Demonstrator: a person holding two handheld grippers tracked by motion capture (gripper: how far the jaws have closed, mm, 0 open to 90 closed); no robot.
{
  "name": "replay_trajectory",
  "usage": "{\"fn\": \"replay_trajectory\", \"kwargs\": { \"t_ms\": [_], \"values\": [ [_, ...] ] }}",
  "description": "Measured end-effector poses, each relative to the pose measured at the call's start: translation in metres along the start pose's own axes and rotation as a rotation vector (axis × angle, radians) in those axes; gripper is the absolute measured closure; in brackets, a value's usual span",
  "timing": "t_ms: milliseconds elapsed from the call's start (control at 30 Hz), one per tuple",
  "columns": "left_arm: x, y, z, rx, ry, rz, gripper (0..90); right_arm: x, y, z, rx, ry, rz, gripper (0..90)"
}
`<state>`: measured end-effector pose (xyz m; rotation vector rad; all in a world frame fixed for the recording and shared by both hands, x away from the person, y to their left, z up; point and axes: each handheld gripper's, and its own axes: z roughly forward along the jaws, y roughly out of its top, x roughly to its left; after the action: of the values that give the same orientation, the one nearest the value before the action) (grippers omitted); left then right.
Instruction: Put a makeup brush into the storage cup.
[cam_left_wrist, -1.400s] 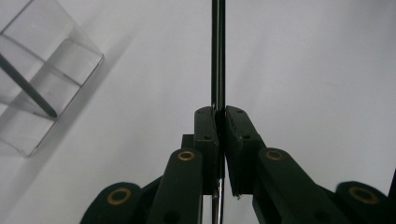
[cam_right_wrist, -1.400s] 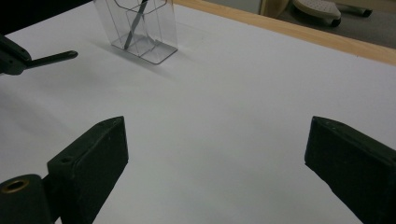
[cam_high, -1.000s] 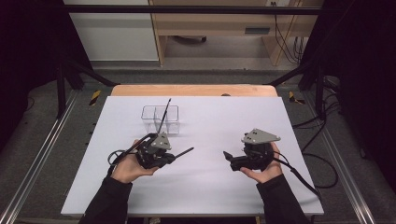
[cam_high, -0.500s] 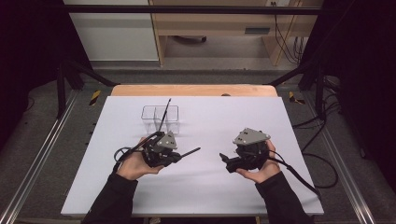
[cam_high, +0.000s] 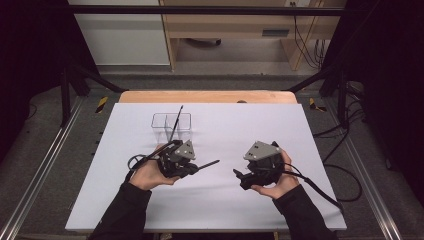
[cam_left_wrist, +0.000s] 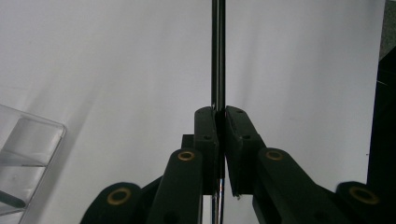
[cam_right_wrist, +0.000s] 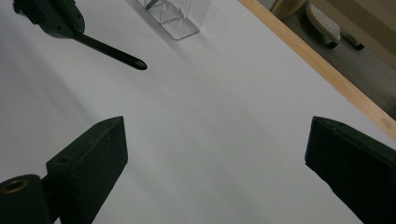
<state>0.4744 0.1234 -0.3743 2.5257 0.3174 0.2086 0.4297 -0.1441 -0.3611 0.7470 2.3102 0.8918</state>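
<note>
Between the left gripper's (cam_left_wrist: 219, 140) pinched jaws sits a thin black pen (cam_left_wrist: 218, 56), now swung to point at the right gripper (cam_high: 240, 176), which has drifted closer with jaws spread wide. Behind them the clear box (cam_high: 171, 126) holds another pen (cam_high: 175, 122). A handover looks likely next.

High view overlooks the table (cam_high: 225, 125); both gripper views skim it closely, sharing the clear box (cam_high: 171, 121).
</note>
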Motion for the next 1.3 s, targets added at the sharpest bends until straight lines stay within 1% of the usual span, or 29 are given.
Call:
{"fn": "replay_trajectory", "kwargs": {
  "t_ms": [267, 367, 467, 633, 733, 900, 1067, 1200, 1300],
  "values": [
    [-0.001, 0.007, 0.0, -0.007, -0.008, 0.008, 83.3, 0.006, 0.004, -0.001, -0.006, -0.01, -0.052, 6.2],
    [-0.002, 0.01, 0.0, 0.002, -0.008, 0.019, 83.3, 0.008, 0.004, -0.002, -0.013, -0.016, -0.067, 6.4],
    [-0.001, 0.012, -0.001, 0.001, -0.008, 0.019, 83.2, 0.01, 0.005, -0.003, -0.017, -0.027, -0.089, 6.5],
    [-0.003, 0.018, -0.002, 0.002, -0.012, 0.032, 83.2, 0.016, 0.005, -0.005, -0.013, -0.041, -0.15, 6.9],
    [-0.003, 0.02, -0.003, -0.001, -0.013, 0.04, 83.2, 0.018, 0.005, -0.004, -0.008, -0.044, -0.178, 7.2],
    [-0.004, 0.022, -0.003, -0.002, -0.021, 0.051, 83.3, 0.02, 0.007, -0.005, -0.011, -0.041, -0.196, 8.0],
    [-0.004, 0.022, -0.003, -0.013, -0.028, 0.065, 83.3, 0.024, 0.009, -0.004, 0.006, -0.042, -0.229, 8.3],
    [-0.005, 0.024, -0.004, -0.008, -0.034, 0.073, 83.3, 0.026, 0.01, -0.003, 0.015, -0.037, -0.252, 8.7],
    [-0.006, 0.027, -0.005, -0.011, -0.042, 0.081, 83.3, 0.027, 0.011, -0.002, 0.015, -0.027, -0.252, 8.8]
  ]
}}
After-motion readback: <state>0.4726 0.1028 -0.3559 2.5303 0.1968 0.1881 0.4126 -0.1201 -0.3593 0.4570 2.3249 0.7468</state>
